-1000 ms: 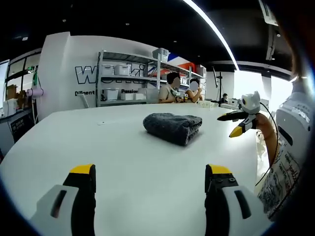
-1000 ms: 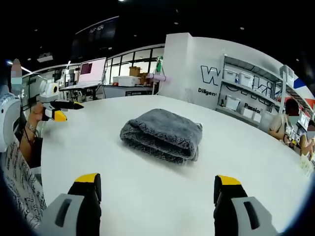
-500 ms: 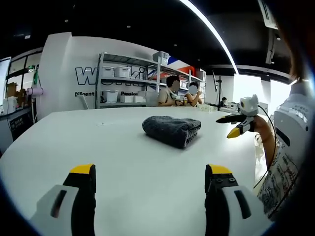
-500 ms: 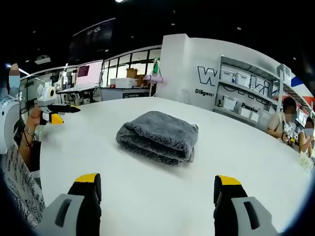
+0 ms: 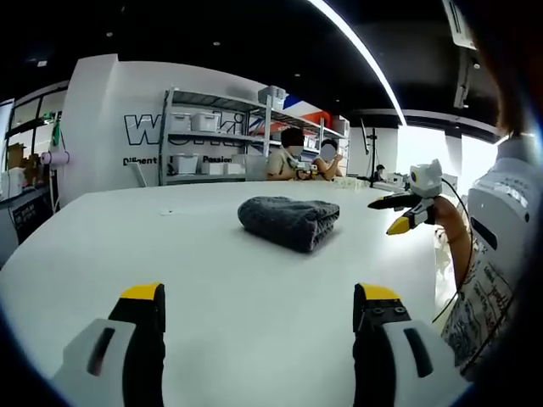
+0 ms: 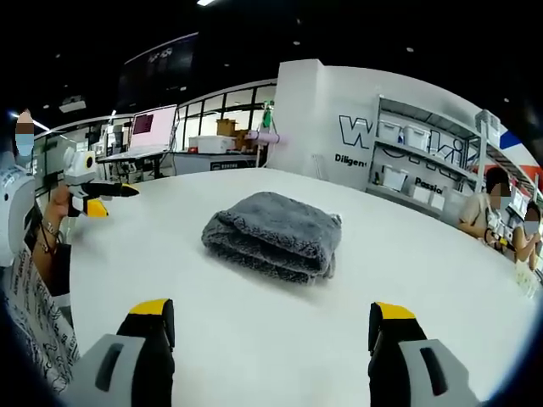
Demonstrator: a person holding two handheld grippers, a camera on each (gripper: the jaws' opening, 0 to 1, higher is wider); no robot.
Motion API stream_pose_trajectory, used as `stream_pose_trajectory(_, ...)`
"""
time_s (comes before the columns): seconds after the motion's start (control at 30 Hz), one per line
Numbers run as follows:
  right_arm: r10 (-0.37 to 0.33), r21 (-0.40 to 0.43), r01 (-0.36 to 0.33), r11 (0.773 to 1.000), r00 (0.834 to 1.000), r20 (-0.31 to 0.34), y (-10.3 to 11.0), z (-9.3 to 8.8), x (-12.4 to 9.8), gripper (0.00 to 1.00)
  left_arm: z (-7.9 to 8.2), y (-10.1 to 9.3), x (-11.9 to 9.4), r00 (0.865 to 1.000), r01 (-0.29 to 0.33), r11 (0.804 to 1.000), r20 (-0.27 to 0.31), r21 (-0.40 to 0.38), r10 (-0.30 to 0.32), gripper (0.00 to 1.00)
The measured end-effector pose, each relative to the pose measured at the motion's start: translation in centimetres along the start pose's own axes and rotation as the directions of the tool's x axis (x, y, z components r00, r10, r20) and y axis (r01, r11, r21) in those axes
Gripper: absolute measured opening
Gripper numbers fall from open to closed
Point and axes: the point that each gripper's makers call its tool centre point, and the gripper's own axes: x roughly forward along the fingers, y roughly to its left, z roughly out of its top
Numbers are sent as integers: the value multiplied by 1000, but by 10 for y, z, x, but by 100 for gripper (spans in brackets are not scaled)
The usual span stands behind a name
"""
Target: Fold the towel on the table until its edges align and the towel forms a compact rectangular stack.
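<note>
1. The towel is a grey, thick folded bundle lying out on the white counter, with bare counter all round it. It looks like a compact stack already, though the layered edges facing the right view aren't dead even, so I can't swear they line up.

2. From the right tongs the towel is pretty much at 12 o'clock, slightly toward 11, and near-ish. Its long side runs roughly 10 to 4 across that view.

3. From the left tongs it's at about 12:30 and further off, looking smaller; long axis roughly 9 to 3.

4. So my read: the right tongs are the nearer pair, and any last tidy-up of an edge would be theirs, going straight ahead.

5. Both pairs are spread wide, nothing between them, held well clear of the towel. Each pair pops up in the other's view off to the side (right tongs at 3 o'clock in the left view, left tongs at 9 in the right view).

6. Further out: shelves with bins along the back wall, and a couple of people sitting beyond the counter's far edge.
</note>
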Motion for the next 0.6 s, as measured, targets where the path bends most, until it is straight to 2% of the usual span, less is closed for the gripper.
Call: stream_pose_trajectory(0.6,3,-26,-4,1000,1000,-19,6,0,-3,99,-3,-3,-1,1000,12,1000,-5,0,-12,96)
